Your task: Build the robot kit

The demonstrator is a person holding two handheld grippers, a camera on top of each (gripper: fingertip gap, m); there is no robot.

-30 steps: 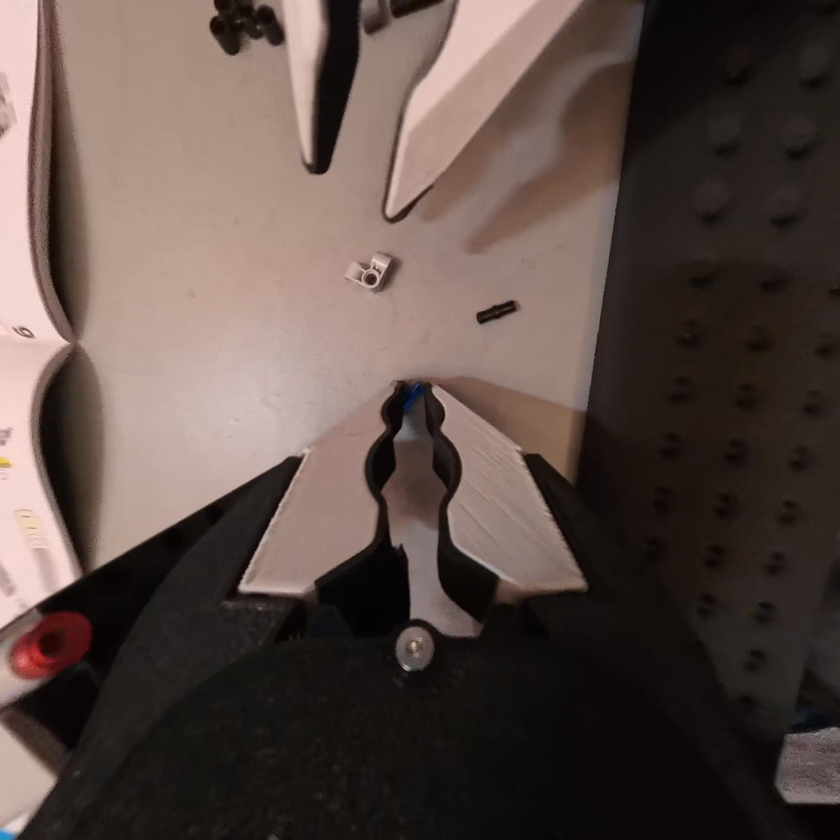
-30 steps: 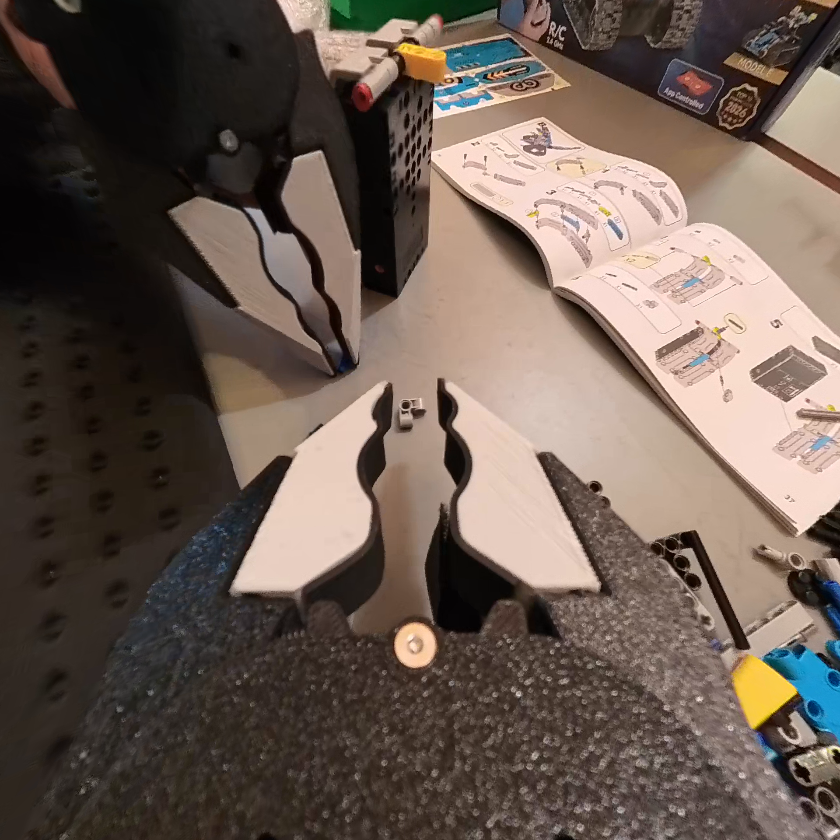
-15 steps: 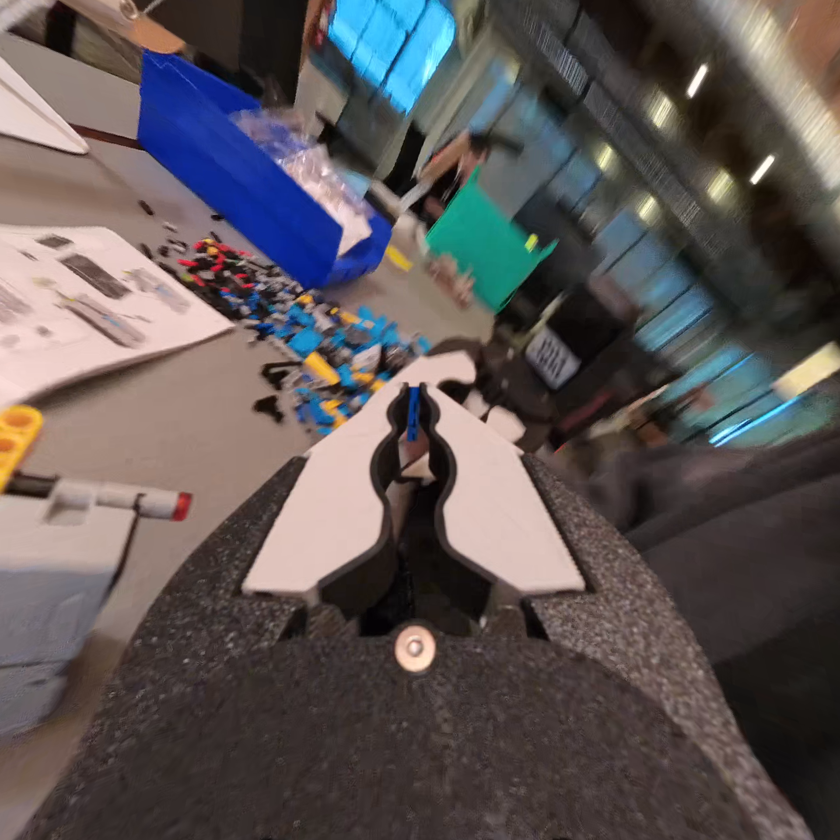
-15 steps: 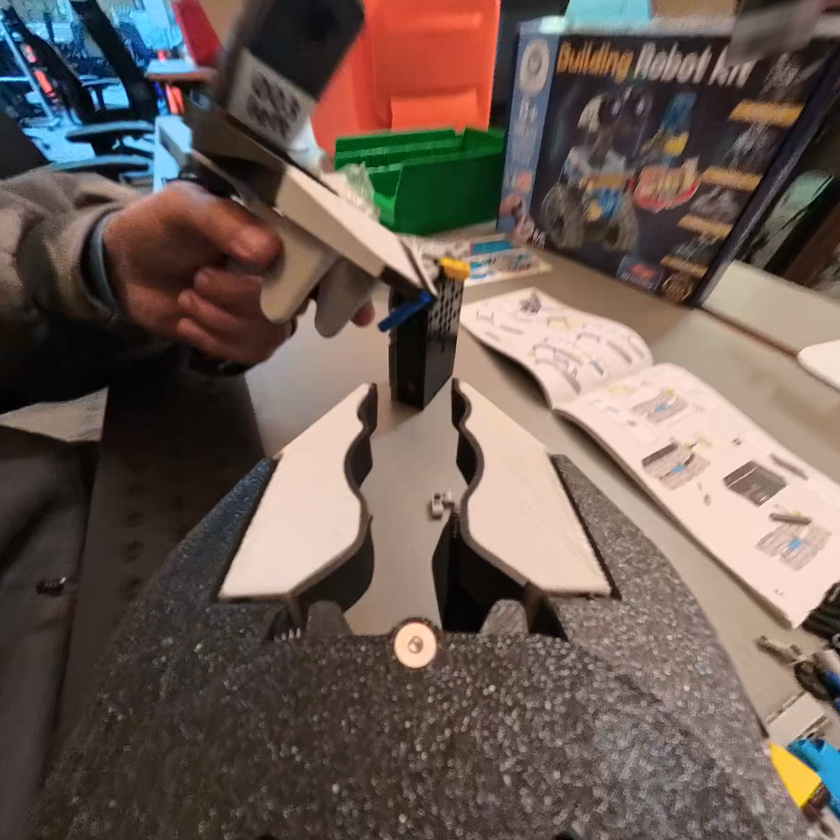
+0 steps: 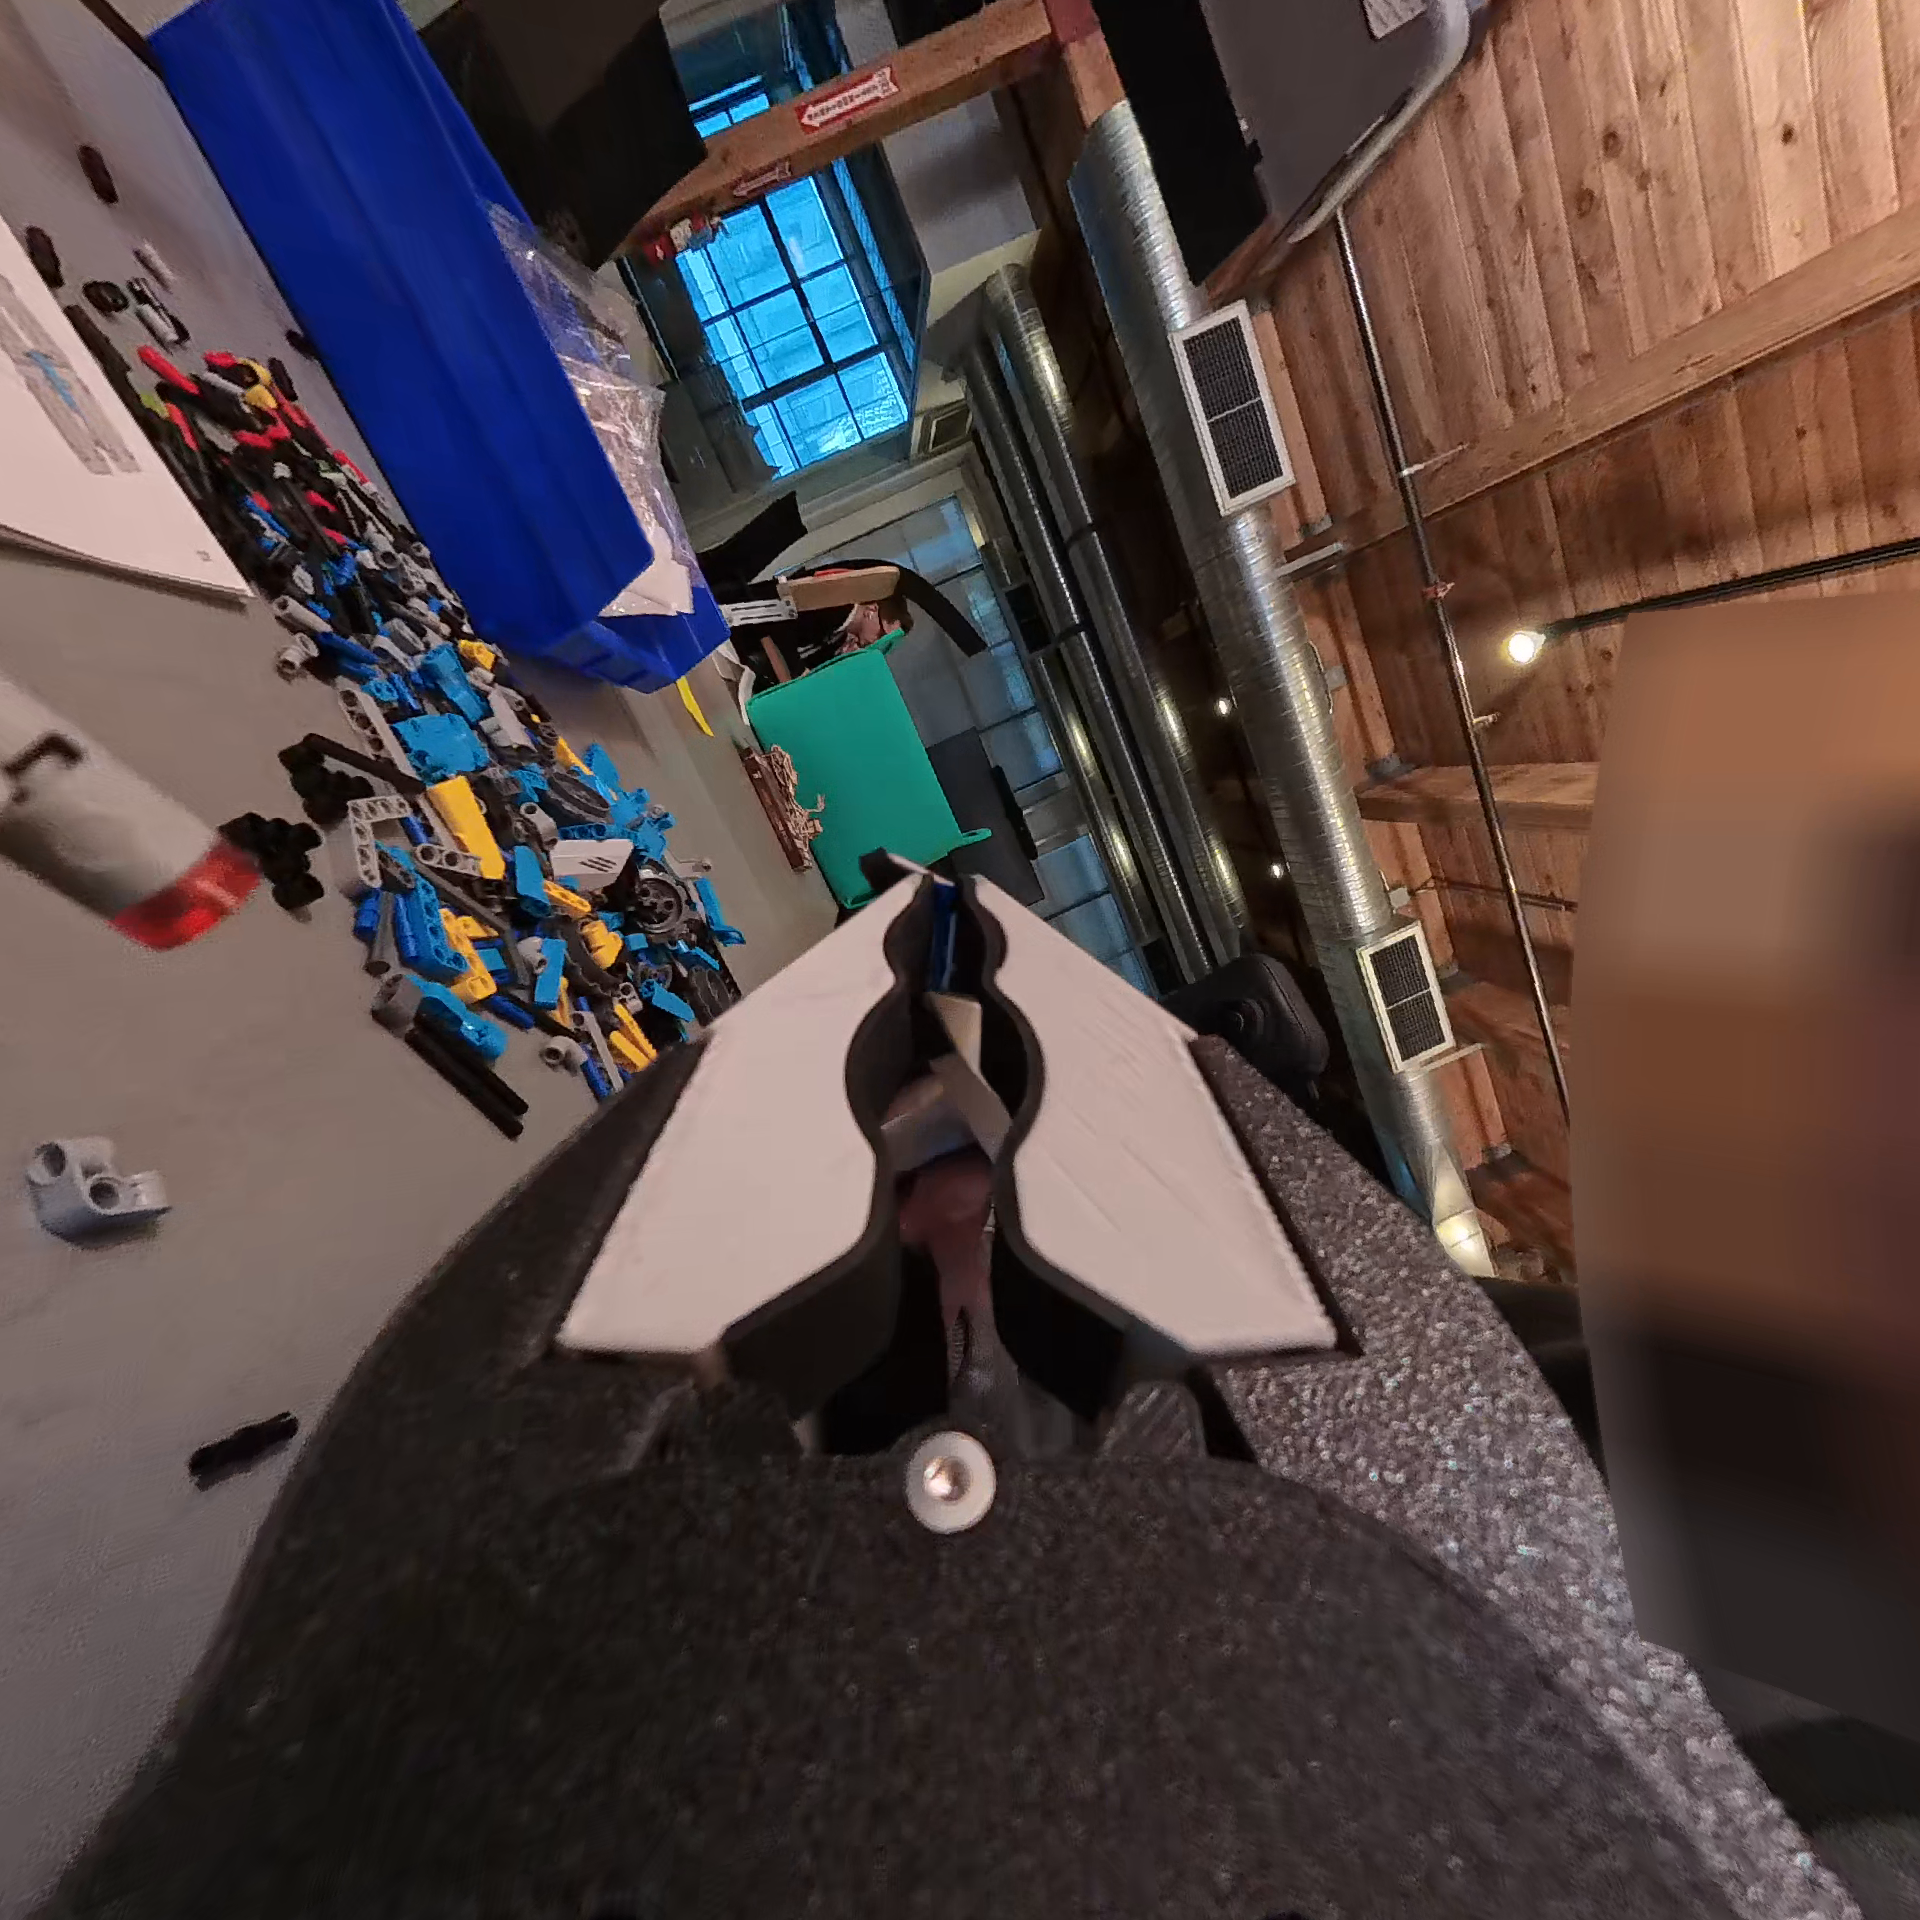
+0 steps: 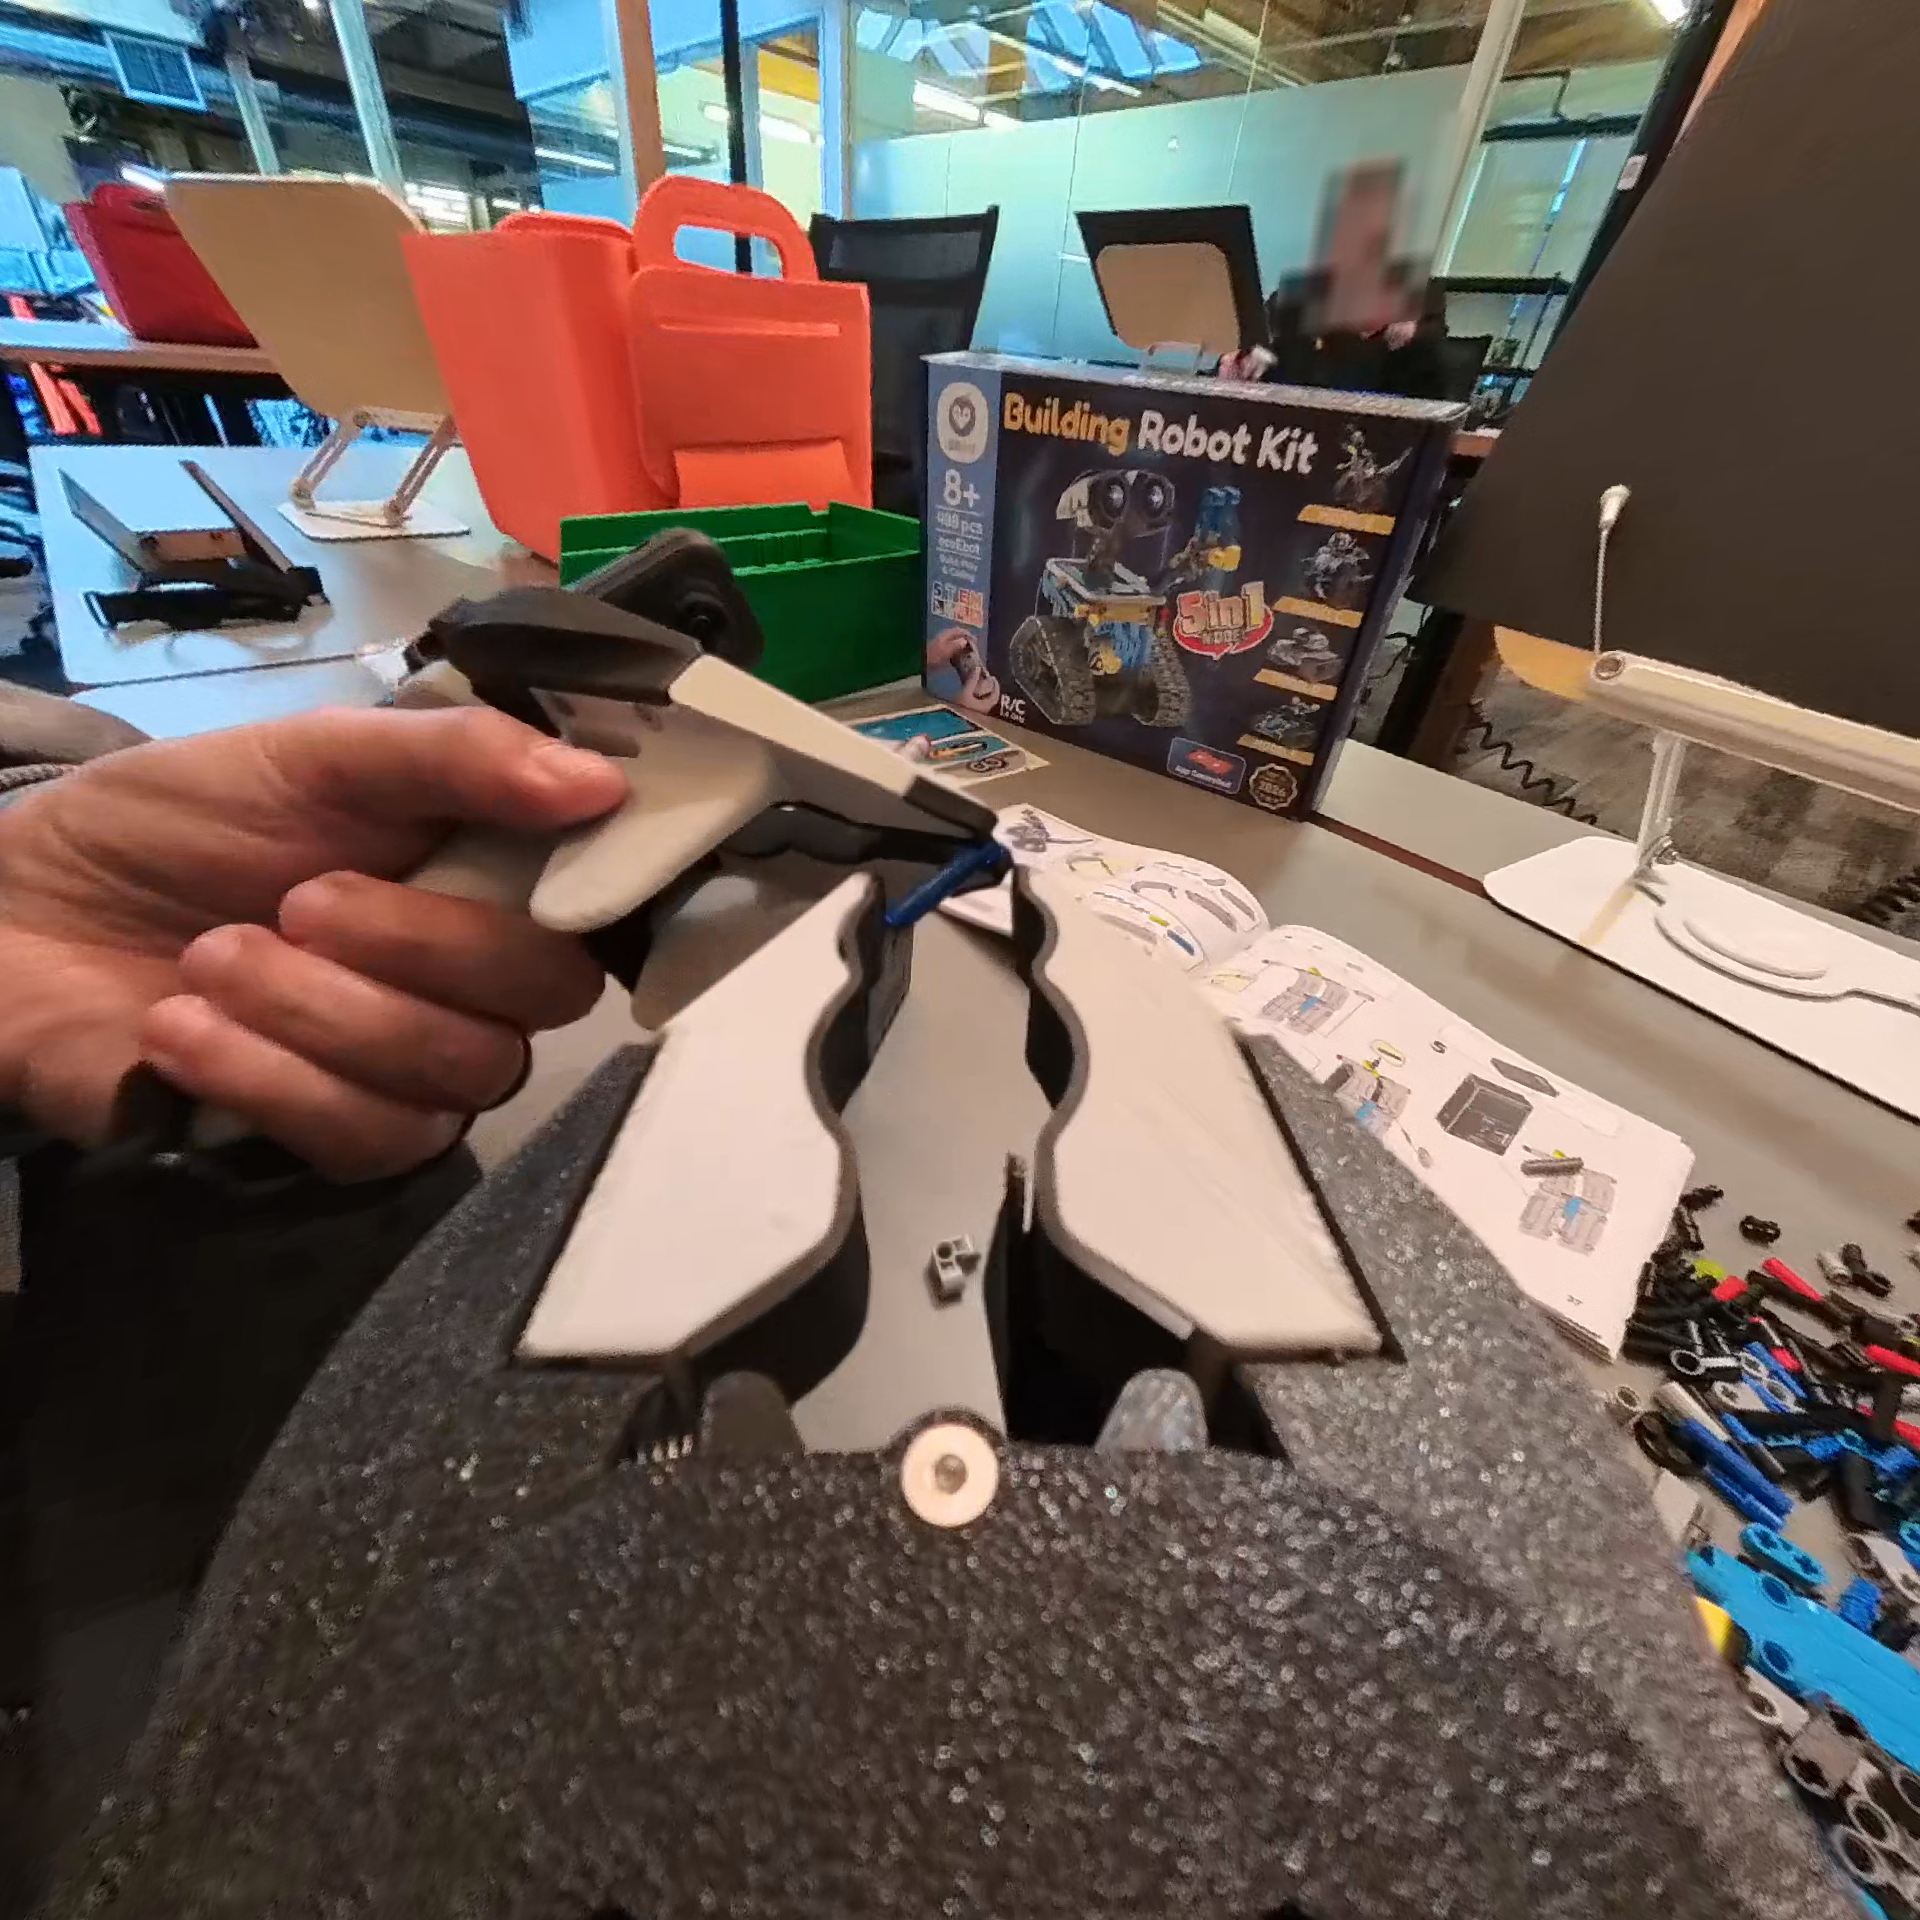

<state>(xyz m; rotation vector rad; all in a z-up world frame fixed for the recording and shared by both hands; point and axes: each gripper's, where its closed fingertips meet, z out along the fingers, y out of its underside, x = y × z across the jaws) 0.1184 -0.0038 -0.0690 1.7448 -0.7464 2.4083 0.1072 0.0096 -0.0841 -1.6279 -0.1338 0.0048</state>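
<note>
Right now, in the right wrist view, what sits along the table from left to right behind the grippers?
Folded laptop stand → orange bag → green bin → robot kit box → white desk lamp.

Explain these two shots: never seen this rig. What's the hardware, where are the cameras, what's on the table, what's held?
No robot arm here: a person carries one hand-held gripper per hand, each with a camera looking along its two fingers.

The left view shows the left hand-held gripper shut on a small blue pin, tilted above the grey table.

The right view shows the right hand-held gripper open and empty, with a small grey connector on the table between its fingers.

Also there: an open instruction booklet, a pile of loose building parts and a kit box.
</note>
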